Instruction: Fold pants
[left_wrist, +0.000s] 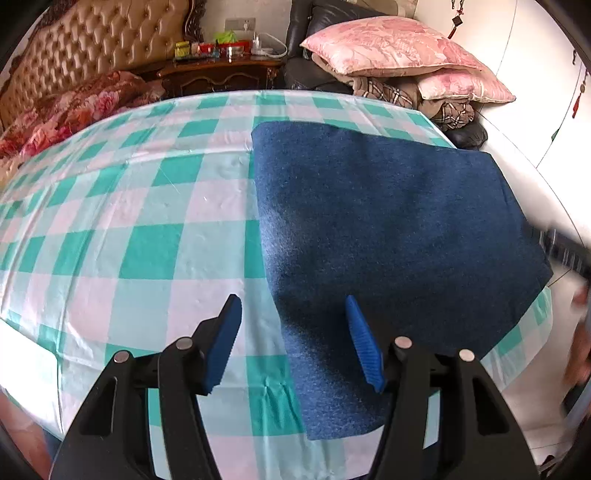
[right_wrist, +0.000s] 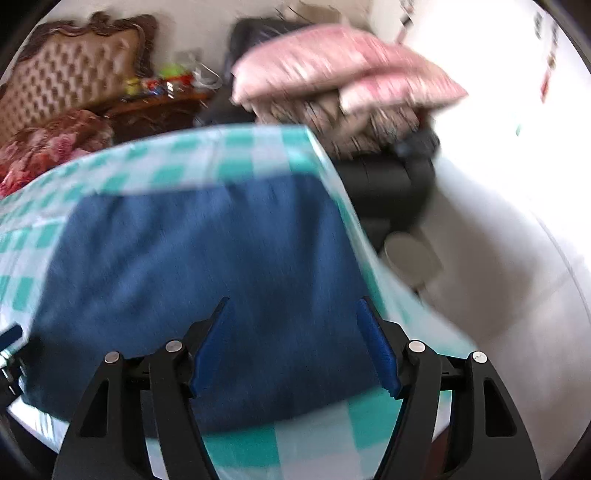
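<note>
Fingers of both grippers (left_wrist: 293, 301) (right_wrist: 293, 304) apart, empty, angled down above folded pants (left_wrist: 388, 229).

blue pants (left_wrist: 388, 229), green-and-white checked tablecloth (left_wrist: 129, 221)

Bare tablecloth (left_wrist: 129, 221) left of pants (left_wrist: 388, 229)

The blue pants (left_wrist: 388, 229) lie folded into a flat rectangle on the table's right side.
</note>
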